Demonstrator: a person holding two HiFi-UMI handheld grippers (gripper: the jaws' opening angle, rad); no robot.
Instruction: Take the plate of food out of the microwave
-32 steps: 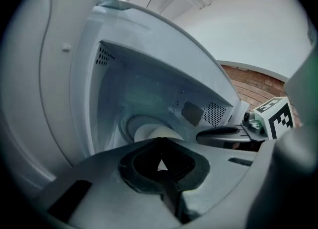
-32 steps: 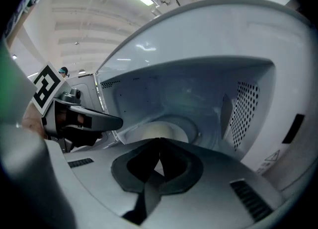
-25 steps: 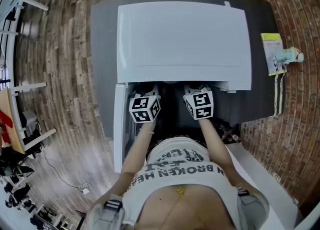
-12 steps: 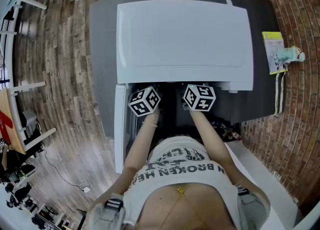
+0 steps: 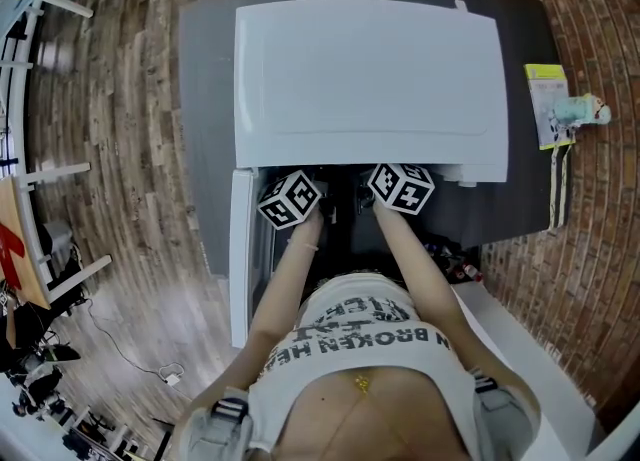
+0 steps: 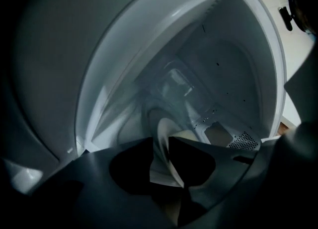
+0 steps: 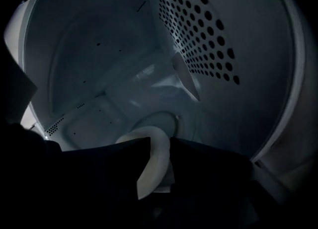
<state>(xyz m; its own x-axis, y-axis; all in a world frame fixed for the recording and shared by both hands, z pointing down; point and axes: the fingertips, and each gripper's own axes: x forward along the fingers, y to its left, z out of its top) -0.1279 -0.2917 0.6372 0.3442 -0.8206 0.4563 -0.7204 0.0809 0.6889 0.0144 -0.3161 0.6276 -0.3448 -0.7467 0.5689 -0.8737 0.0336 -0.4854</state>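
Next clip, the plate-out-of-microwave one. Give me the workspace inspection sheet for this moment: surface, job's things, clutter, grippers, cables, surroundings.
Surface: grey table, mostly covered by the white microwave.
Job's things: microwave door swung open; plate inside the cavity; food not made out.
Clutter: yellow-green packet and small teal figure at the table's right edge.
Grippers: left hand-held gripper and right hand-held gripper reach into the cavity; jaws just opened, the left's since narrowed slightly; plate's rim between each pair, apparently unclamped.
Cables: one cable with a white plug on the floor.
Surroundings: wooden floor, brick surface at right, white furniture at left.
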